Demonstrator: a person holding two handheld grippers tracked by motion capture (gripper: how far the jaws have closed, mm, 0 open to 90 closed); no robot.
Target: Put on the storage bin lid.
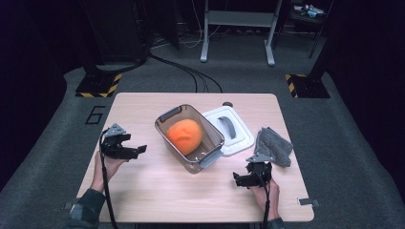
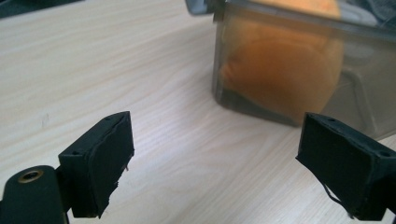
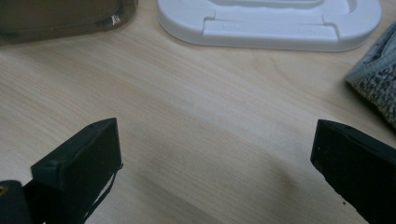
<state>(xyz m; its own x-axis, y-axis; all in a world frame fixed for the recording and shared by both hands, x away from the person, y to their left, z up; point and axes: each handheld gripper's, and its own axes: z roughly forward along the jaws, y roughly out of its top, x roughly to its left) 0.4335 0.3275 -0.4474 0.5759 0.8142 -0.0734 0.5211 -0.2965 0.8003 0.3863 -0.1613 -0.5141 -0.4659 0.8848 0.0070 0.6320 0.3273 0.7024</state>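
Observation:
A clear smoky plastic container (image 1: 189,136) stands mid-table with an orange round object (image 1: 184,135) inside it. Its white lid (image 1: 228,130) lies flat just right of it. My left gripper (image 1: 133,151) hovers left of the container, jaws open and empty; in the left gripper view the container (image 2: 299,65) and the orange object (image 2: 280,70) sit just ahead. My right gripper (image 1: 242,180) is near the front right of the table, open and empty, with the lid (image 3: 271,23) ahead of it.
A grey cloth (image 1: 273,146) lies crumpled at the table's right edge, beside the lid, and shows as cloth (image 3: 376,77) in the right gripper view. The wooden table (image 1: 157,191) ends close behind both hands. A metal stand (image 1: 239,28) is on the floor beyond.

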